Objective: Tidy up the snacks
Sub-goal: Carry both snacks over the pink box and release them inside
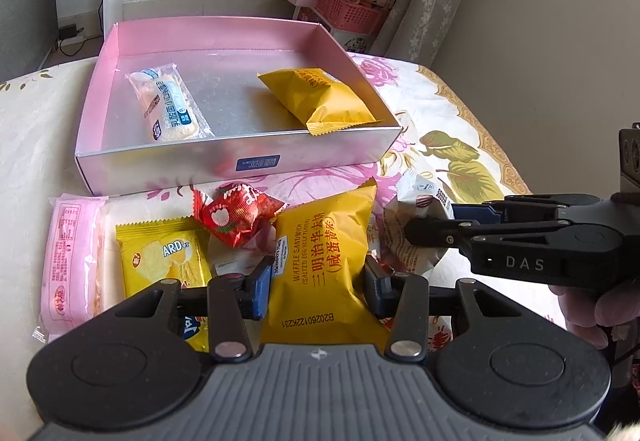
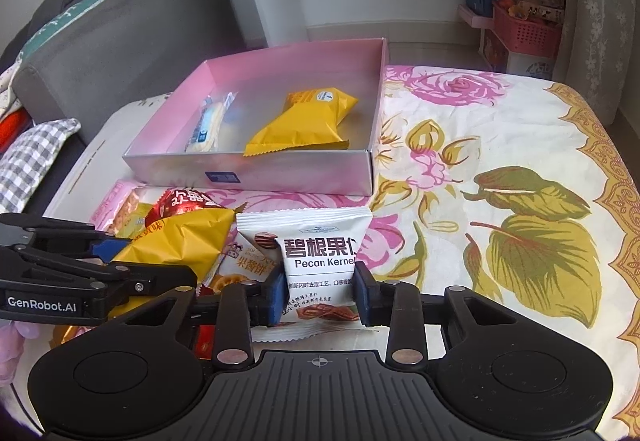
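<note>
My left gripper is shut on a yellow waffle sandwich packet, which stands among the snack pile. My right gripper is shut on a white pecan kernel packet; it also shows in the left wrist view. The pink box lies beyond the pile and holds a white bread packet and a yellow packet. The same box shows in the right wrist view. The left gripper appears at the left of the right wrist view, with the yellow packet in it.
Loose snacks lie on the floral cloth: a pink packet, a yellow cracker packet, a red apple candy packet. A grey sofa stands left. Shelves and a pink basket stand behind the table.
</note>
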The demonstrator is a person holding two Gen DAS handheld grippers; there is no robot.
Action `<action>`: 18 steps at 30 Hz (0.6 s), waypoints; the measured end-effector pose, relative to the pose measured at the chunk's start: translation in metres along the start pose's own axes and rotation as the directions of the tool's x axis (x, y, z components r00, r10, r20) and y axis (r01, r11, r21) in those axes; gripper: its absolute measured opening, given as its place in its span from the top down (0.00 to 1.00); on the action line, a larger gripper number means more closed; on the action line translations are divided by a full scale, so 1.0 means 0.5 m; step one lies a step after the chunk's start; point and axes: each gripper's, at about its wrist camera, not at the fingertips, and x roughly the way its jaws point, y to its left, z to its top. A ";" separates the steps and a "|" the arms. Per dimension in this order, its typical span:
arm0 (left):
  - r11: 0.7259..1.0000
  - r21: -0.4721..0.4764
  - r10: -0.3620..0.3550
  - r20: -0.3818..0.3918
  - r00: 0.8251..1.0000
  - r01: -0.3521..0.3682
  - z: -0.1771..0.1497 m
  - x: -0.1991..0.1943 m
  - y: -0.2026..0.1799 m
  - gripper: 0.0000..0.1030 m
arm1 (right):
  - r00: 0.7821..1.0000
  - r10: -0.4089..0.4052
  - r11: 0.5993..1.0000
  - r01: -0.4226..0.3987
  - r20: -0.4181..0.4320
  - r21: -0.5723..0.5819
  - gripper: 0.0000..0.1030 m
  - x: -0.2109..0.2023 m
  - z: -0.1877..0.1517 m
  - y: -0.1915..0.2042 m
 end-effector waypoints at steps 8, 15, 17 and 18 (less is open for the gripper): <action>1.000 -0.012 -0.006 0.025 1.000 0.006 0.003 -0.026 -0.003 0.60 | 1.000 0.023 0.998 -0.023 -0.004 0.061 0.70 -0.014 0.006 -0.009; 1.000 -0.024 -0.001 0.066 0.998 0.002 0.011 -0.050 -0.002 0.60 | 0.999 0.036 0.994 -0.037 0.017 0.102 0.70 -0.036 0.019 -0.005; 1.000 -0.031 0.004 0.079 0.997 -0.002 0.012 -0.058 0.000 0.61 | 0.999 0.043 0.992 -0.046 0.028 0.114 0.70 -0.044 0.027 -0.004; 0.999 -0.035 0.008 0.086 0.996 -0.005 0.013 -0.062 0.002 0.61 | 0.998 0.046 0.991 -0.050 0.036 0.120 0.70 -0.047 0.030 -0.003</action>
